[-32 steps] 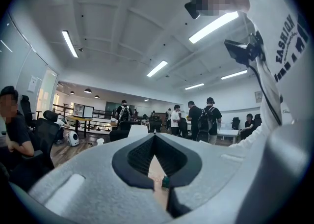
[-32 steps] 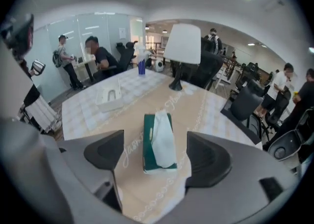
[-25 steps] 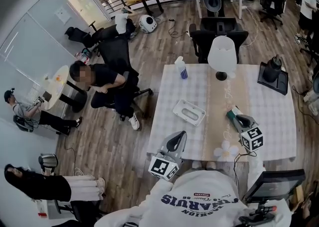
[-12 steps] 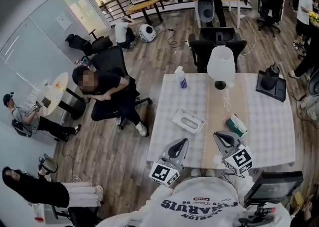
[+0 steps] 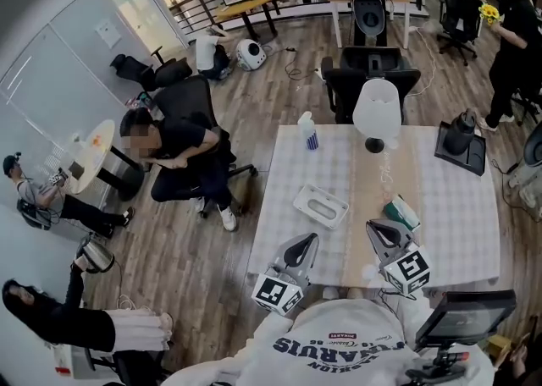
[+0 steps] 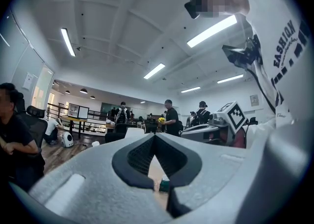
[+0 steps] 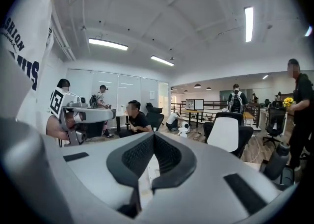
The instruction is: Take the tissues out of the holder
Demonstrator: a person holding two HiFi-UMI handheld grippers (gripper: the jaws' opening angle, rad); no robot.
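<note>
right gripper (image 5: 371, 226) has pulled back from the tissue pack (image 5: 400, 211), fingers (image 7: 138, 156) closed.

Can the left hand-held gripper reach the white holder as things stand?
Probably yes. The white holder lies on the table just ahead of the left hand-held gripper, with nothing standing between them. Its jaws are shut, so they'd need to open first.

Two tools (image 5: 306, 241) (image 5: 378, 228), one holder (image 5: 321, 206), one tissue pack (image 5: 401, 212)
</note>
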